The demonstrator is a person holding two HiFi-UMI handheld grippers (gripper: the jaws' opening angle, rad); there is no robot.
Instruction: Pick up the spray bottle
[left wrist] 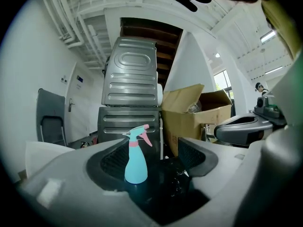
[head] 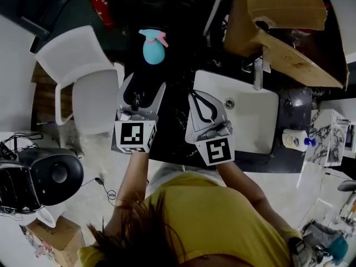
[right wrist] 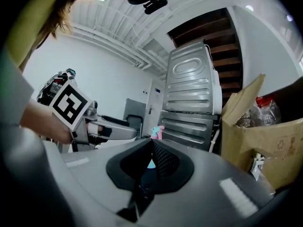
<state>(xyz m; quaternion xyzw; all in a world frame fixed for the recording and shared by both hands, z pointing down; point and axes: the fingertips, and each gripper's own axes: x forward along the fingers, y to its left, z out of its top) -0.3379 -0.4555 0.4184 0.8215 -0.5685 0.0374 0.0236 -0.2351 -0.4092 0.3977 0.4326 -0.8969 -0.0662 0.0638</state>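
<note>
Standing bottle (head: 153, 48): upright on dark counter (head: 173, 118), open room all round
Left gripper (head: 144, 89): level, aimed at bottle, jaws wide, empty
Right gripper (head: 194, 96): level, by sink (head: 250, 132) edge, jaws almost together, empty

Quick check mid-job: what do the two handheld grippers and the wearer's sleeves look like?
The left gripper and right gripper match: light grey moulded bodies with black, mesh-textured pads. Each carries a white marker cube printed with black square patterns. The person wears a yellow top, and the forearms have no sleeves.
</note>
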